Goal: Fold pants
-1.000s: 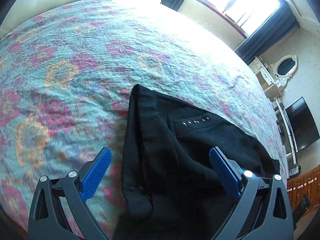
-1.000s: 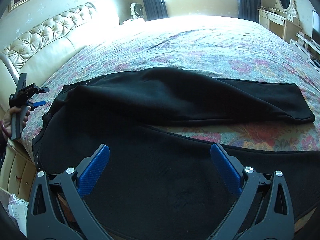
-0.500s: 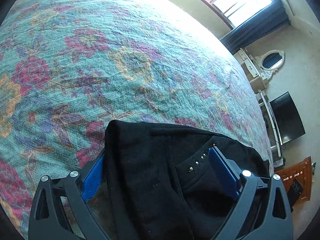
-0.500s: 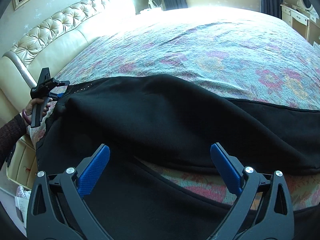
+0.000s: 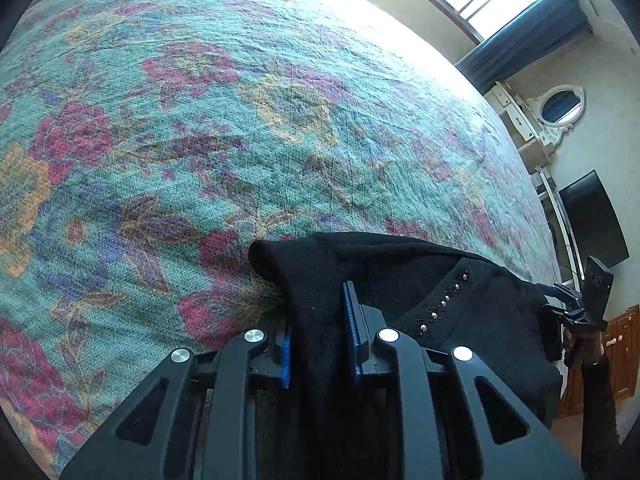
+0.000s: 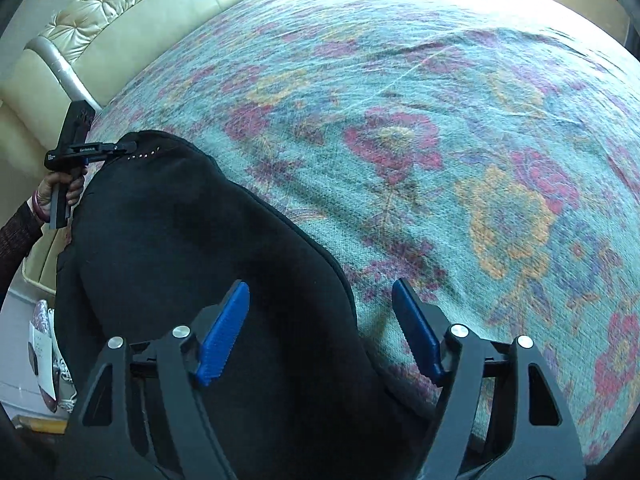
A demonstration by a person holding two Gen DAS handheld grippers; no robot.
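The black pants [image 5: 432, 280] lie on a floral bedspread [image 5: 200, 120]. My left gripper [image 5: 318, 328] is shut on the waistband edge, black cloth pinched between its blue pads; a row of studs [image 5: 444, 300] shows just right of it. In the right wrist view the pants [image 6: 192, 232] run from the waistband at upper left down under my right gripper [image 6: 320, 328]. That gripper is partly open, its blue pads straddling the cloth edge without pinching it. The left gripper also shows there [image 6: 120, 147] at the studded waistband.
The bedspread [image 6: 440, 140] stretches far and right of the pants. A cream tufted headboard [image 6: 100, 12] stands at upper left. A window, a white dresser with an oval mirror [image 5: 560, 100] and a dark TV [image 5: 592, 216] line the room's far side.
My left gripper has closed on the waistband. My right gripper has moved in over the pants' edge and narrowed its opening; the view tilted down toward the bed.
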